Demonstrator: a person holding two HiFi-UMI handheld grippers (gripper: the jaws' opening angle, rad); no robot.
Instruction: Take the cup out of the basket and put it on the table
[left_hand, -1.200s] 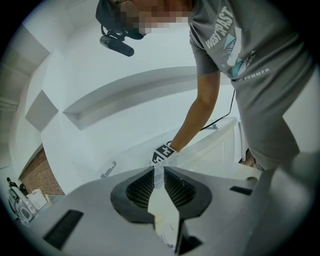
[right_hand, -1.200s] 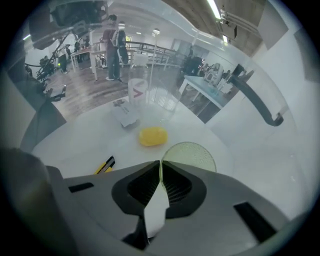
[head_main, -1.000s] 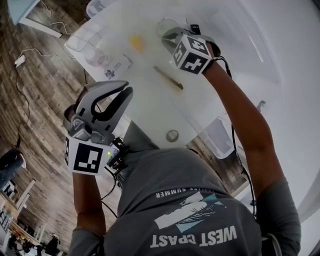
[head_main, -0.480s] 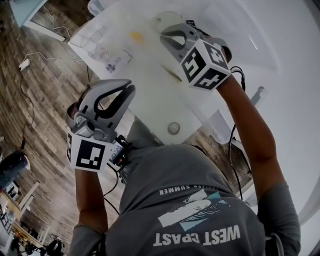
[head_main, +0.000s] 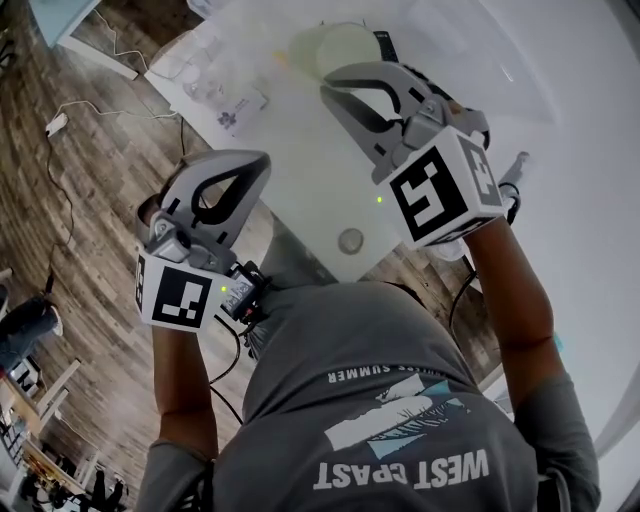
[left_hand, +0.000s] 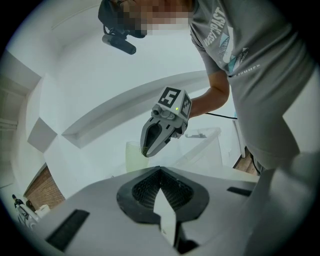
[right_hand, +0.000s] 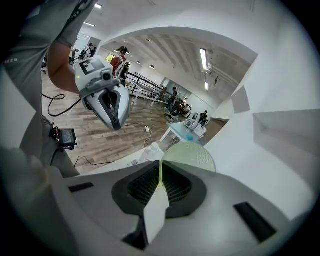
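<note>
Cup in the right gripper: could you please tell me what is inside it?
No contents show inside the green cup; the jaws of the right gripper, shut on its rim, cover the nearest part.

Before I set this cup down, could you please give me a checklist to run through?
1. Right gripper shut on the rim of the cup: ok.
2. Cup above the table, by the head view: ok.
3. Cup held upright: cannot tell.
4. Bare table surface close to the cup for landing: ok.
5. Left gripper shut, empty and off to the side: ok.
</note>
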